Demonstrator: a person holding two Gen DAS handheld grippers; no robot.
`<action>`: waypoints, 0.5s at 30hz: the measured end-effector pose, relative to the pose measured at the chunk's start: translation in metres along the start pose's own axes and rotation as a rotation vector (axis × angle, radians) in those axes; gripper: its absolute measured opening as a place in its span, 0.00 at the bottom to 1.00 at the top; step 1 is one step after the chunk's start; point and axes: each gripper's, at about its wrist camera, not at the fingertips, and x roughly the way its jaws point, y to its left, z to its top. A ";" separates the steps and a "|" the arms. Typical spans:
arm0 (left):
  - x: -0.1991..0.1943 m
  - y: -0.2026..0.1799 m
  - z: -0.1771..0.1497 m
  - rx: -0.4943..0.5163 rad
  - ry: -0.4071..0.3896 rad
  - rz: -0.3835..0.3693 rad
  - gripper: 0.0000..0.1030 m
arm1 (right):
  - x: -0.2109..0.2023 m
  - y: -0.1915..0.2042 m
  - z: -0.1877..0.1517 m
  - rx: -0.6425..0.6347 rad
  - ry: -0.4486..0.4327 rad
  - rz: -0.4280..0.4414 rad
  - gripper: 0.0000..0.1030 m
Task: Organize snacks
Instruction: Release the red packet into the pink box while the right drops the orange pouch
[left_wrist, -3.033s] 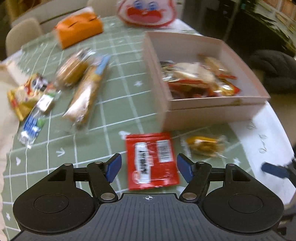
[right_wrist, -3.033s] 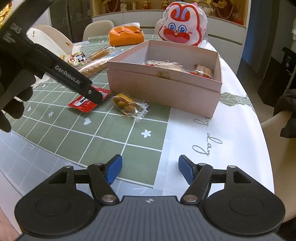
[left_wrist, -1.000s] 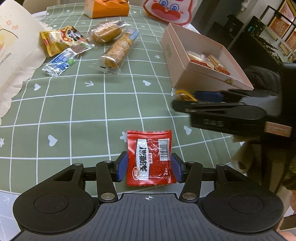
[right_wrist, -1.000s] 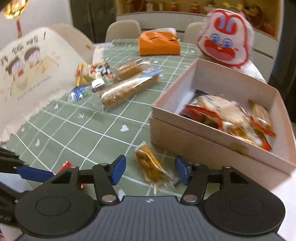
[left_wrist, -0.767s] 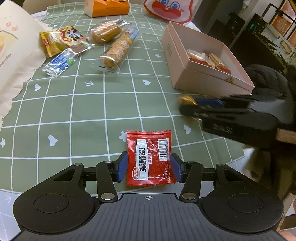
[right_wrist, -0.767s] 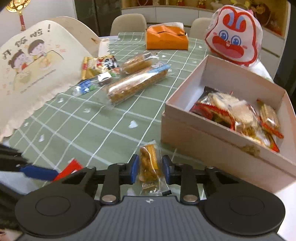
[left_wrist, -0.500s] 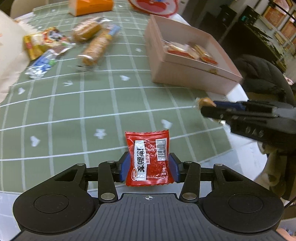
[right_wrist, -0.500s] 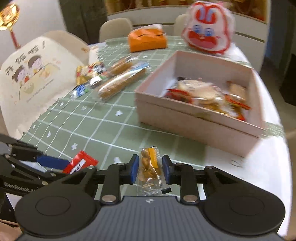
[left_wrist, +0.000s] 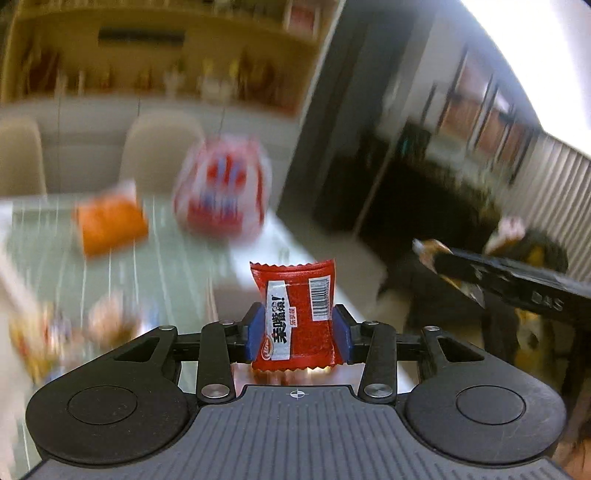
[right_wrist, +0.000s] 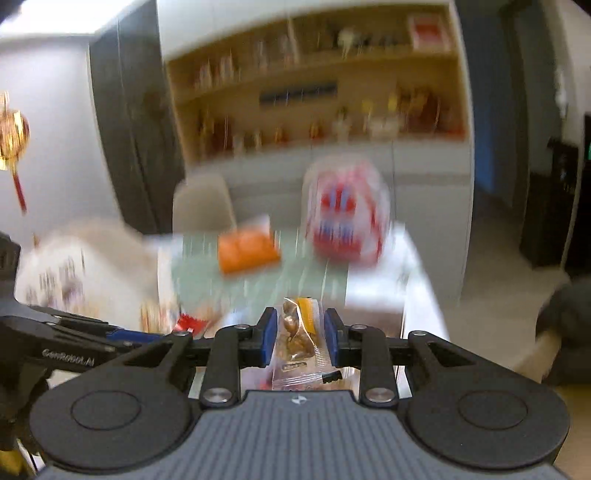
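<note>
My left gripper (left_wrist: 298, 334) is shut on a red snack packet (left_wrist: 295, 314) with white label and barcode, held upright in the air above the table. My right gripper (right_wrist: 300, 341) is shut on a clear packet of yellow-brown snacks (right_wrist: 298, 338), also lifted. The right gripper shows in the left wrist view (left_wrist: 436, 256) at the right, with the clear packet at its tip. The left gripper shows in the right wrist view (right_wrist: 122, 336) at the lower left, the red packet (right_wrist: 190, 322) at its tip. The pink box is mostly hidden behind the fingers.
Both views are blurred and tilted up toward the room. An orange tissue box (left_wrist: 109, 223) and a red-and-white rabbit bag (left_wrist: 223, 192) stand at the far end of the green checked table (left_wrist: 177, 266). Loose snacks (left_wrist: 55, 332) lie at the left. Chairs and shelves stand behind.
Both grippers have risen and pitched upward with their packets, so the views now face the far room instead of the tabletop. The pink box has dropped out of sight.
</note>
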 end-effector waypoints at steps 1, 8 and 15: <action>0.005 -0.002 0.011 0.005 -0.027 -0.001 0.45 | -0.001 -0.003 0.013 0.015 -0.028 -0.004 0.26; 0.093 -0.002 0.039 -0.027 0.064 -0.098 0.48 | 0.004 -0.018 0.069 0.059 -0.148 -0.062 0.26; 0.194 0.007 0.006 0.050 0.216 -0.132 0.55 | 0.046 -0.038 0.055 0.095 -0.032 -0.128 0.27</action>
